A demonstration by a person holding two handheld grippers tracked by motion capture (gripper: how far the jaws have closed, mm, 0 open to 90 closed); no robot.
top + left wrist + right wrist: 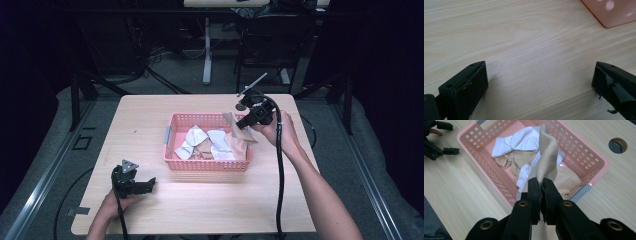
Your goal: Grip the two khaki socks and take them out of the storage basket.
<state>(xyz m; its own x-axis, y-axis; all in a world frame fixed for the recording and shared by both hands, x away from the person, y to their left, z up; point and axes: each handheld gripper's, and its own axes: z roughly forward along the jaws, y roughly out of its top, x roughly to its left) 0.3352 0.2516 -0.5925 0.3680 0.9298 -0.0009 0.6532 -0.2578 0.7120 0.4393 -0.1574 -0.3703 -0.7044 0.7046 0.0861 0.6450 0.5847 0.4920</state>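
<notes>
Right gripper view: the right gripper [541, 185] is clamping a beige sock [547, 157] above the pink basket [596, 160]. More socks are lying below it, so sorting looks barely begun. The left gripper [540, 82] is resting, jaws apart.

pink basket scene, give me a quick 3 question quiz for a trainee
1. True or false: the right gripper is shut on a beige cloth above the pink basket.
2. Which colours of cloth lie in the basket? A) white and beige B) blue and green C) black only
3. Fill in: the left gripper rests near the table's front edge with its jaws ____.

Key
1. True: the jaws pinch the cloth's end over the basket's right end.
2. A: white pieces lie beside beige ones.
3. Open: bare wood shows between the two jaws.
</notes>
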